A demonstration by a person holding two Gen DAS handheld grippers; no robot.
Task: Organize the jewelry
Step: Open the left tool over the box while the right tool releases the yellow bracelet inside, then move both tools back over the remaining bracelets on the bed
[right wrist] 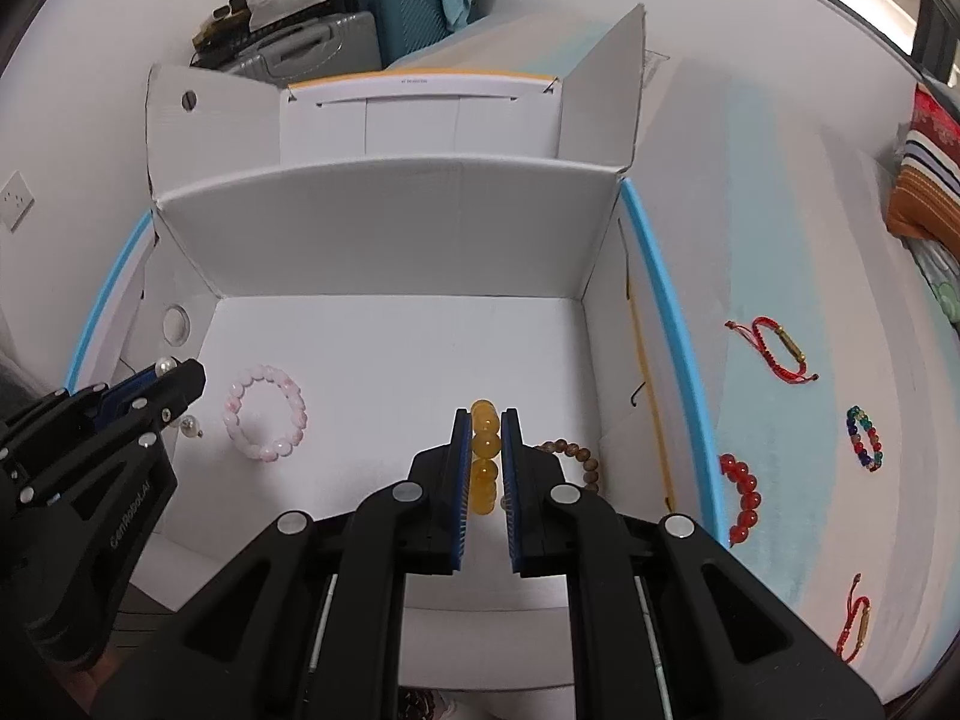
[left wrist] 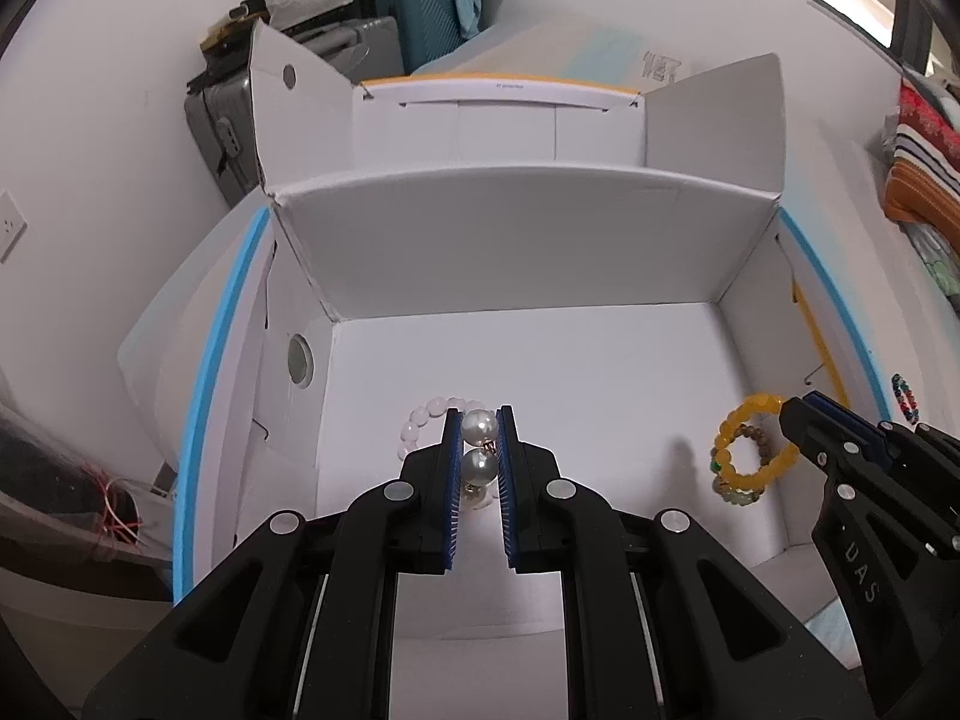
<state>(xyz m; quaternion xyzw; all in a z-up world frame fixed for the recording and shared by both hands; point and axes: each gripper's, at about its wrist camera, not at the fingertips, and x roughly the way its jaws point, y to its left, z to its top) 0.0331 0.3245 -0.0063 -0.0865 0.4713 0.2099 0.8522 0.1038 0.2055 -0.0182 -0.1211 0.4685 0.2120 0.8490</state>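
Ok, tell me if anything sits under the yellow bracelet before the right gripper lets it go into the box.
Yes. The right gripper holds the yellow bracelet over a brown bead bracelet already on the box floor, with a green one there too. It would land on them; the floor further left is bare.

- The box (right wrist: 420, 228) is white inside.
- The pearl bracelet (left wrist: 480, 447) is shiny white.
- The pink bracelet (right wrist: 264, 414) is pale pink.
- The yellow bracelet (right wrist: 485, 462) looks like honey.
- The wooden bracelet (right wrist: 573, 456) is brown.
- The red bracelet (right wrist: 744, 495) is bright red.
- The colourful bracelet (right wrist: 865, 439) has blue, green and red beads.
- The string bracelet (right wrist: 777, 348) is red with a gold tube.
- The pillow (right wrist: 927, 180) has stripes.
- The suitcase (right wrist: 414, 6) is teal.
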